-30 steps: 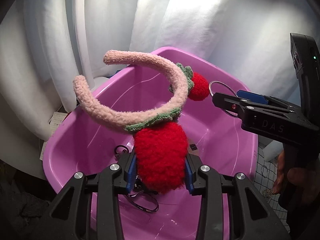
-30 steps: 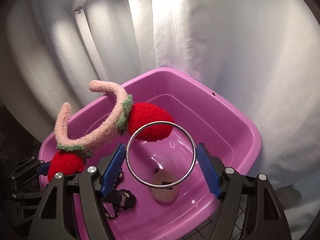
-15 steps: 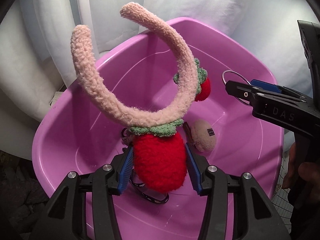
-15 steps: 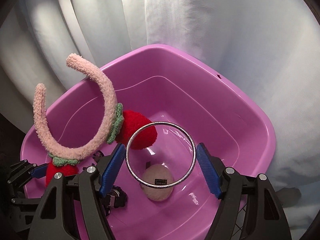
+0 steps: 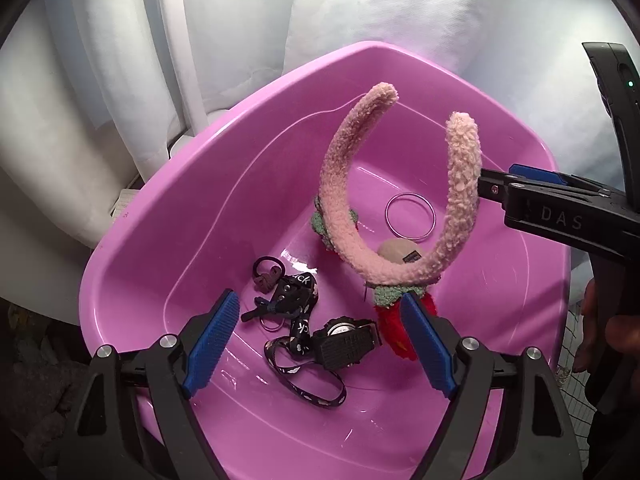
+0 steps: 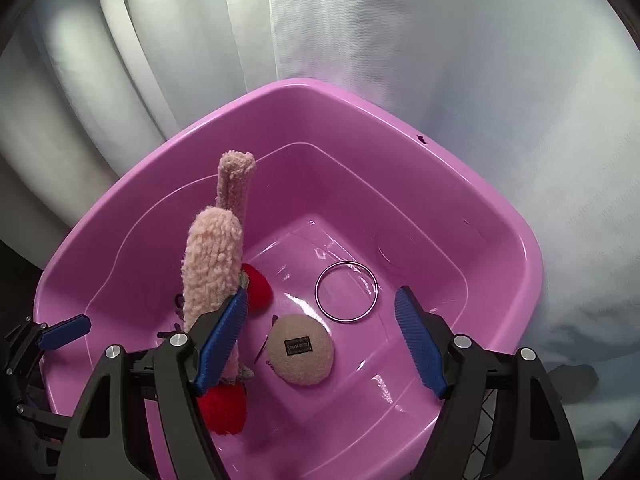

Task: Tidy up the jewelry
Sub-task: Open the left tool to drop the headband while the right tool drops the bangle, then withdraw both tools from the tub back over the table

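Bangle [image 6: 346, 291] flat in bin [image 6: 520, 236] — jaws clear.

Behind everything we see white curtain fabric [image 5: 400, 20] hanging in folds across the upper frame, brightly lit at top. At the left edge, a small sheet of paper [image 5: 122, 204] lies below it. Dark wire mesh [image 5: 568, 364] shows at lower right.

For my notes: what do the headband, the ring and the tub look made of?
Headband: fuzzy pink fleece-like fabric, nubbly pile; core hidden.
Ring: thin, bright and reflective, probably metal.
Tub: smooth glossy purple plastic, judging by highlights on its floor.
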A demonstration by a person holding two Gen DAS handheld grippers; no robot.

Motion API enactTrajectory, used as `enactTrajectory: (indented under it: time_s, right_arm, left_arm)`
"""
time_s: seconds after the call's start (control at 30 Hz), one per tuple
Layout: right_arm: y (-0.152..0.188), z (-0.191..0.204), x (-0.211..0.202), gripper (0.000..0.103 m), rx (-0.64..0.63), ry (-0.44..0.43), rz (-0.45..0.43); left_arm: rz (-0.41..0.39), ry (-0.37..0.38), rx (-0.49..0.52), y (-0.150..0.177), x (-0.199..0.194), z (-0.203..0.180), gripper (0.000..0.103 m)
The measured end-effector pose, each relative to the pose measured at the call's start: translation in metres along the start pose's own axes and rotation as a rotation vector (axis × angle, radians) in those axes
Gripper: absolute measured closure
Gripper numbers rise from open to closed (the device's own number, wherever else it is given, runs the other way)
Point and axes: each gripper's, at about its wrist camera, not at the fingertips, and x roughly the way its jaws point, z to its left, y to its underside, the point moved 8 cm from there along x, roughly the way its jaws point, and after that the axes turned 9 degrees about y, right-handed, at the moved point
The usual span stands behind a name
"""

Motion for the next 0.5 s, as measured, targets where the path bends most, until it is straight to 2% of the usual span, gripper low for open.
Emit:
enactTrajectory:
  time_s: [0.5]
  right_arm:
    - [0.009,-0.006,-0.019,0.030,0.019,-0.001,-0.027]
  left_arm:
    - [-0.016,0.005,-0.003,0.007,-0.012,-0.007,0.022]
